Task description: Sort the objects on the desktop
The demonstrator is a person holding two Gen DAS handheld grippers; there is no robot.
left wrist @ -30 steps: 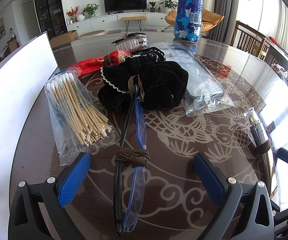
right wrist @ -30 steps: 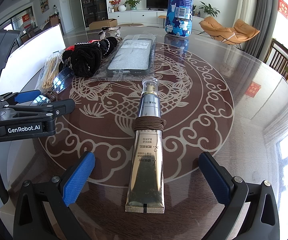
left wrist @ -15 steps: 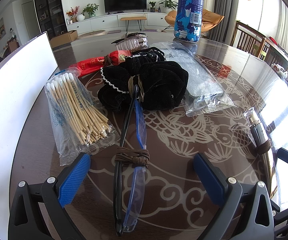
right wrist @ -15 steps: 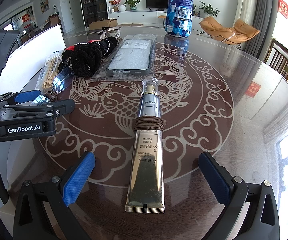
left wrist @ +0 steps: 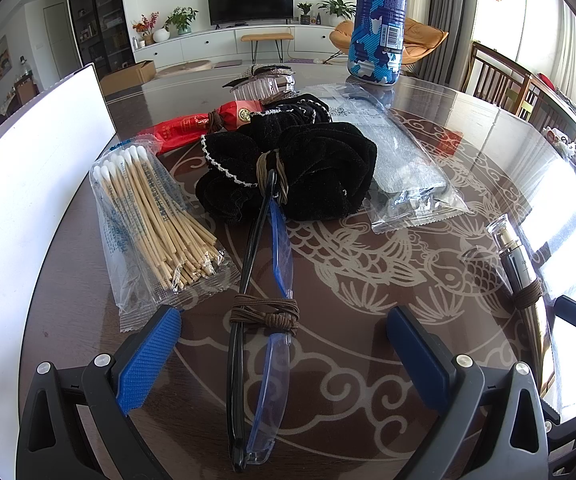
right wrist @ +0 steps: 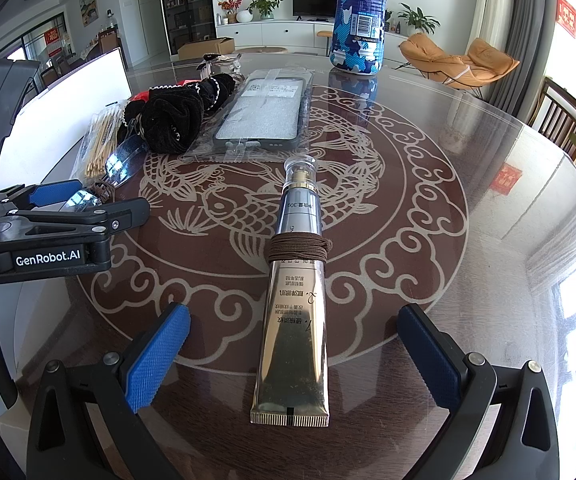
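Folded glasses [left wrist: 266, 320] bound with brown cord lie on the table between the fingers of my open left gripper [left wrist: 284, 334]. A gold cream tube [right wrist: 295, 300], also wrapped with cord, lies lengthwise between the fingers of my open right gripper [right wrist: 293, 338]. The left gripper [right wrist: 54, 200] shows at the left in the right wrist view. A bag of cotton swabs [left wrist: 154, 220], a black scrunchie [left wrist: 299, 168], a bagged phone case [left wrist: 399, 160], a red packet [left wrist: 196, 124] and a clear hair clip [left wrist: 262, 82] lie further back.
A blue patterned bottle [left wrist: 379, 20] stands at the table's far side. A white board [left wrist: 20, 168] runs along the left edge. The round glass-topped table [right wrist: 487, 200] has bare surface at the right. Wooden chairs [right wrist: 567, 128] stand beyond its right rim.
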